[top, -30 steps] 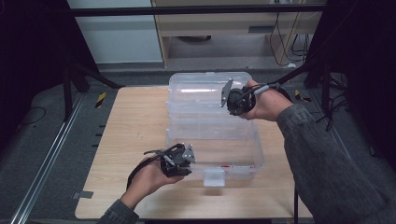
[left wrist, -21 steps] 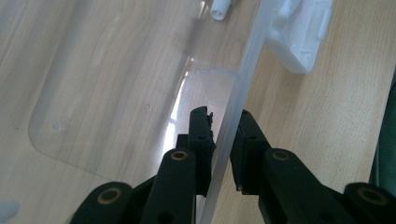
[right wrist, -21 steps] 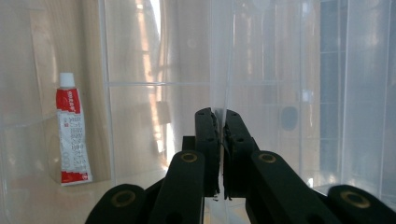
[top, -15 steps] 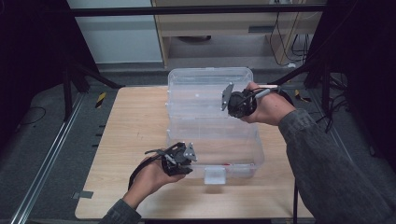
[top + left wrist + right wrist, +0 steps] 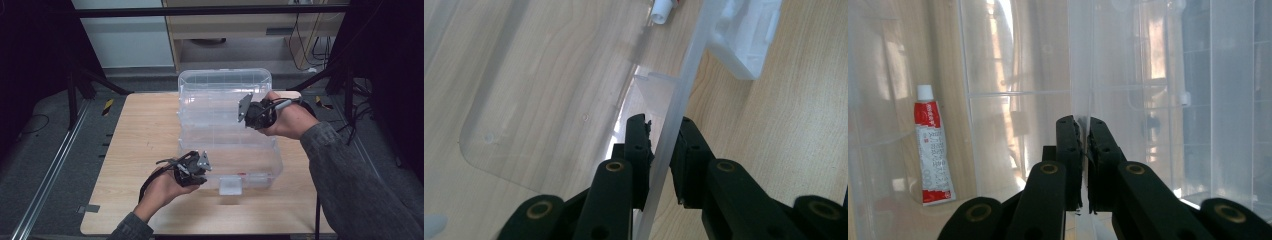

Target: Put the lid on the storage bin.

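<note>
Evidently both claws are pinching the clear plastic hinged storage box (image 5: 227, 150): left claw (image 5: 663, 145) gripping its front wall, lower centre; right claw (image 5: 1081, 150) clamping the raised lid's edge. Judging next: swinging the lid shut.

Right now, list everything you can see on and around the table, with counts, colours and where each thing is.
box: 1, clear plastic, mid-table.
lid: 1, clear, open, at the box's far side.
latch: 1, white, on the box's near wall.
tube: 1, red and white with white cap, inside the box.
table: 1, light wood, under the box.
cabinet: 1, beige, behind the table.
left gripper: 1, black, jaws astride the box's near wall.
right gripper: 1, black, jaws closed on a clear wall or lid edge.
hands: 2, one holding each gripper.
</note>
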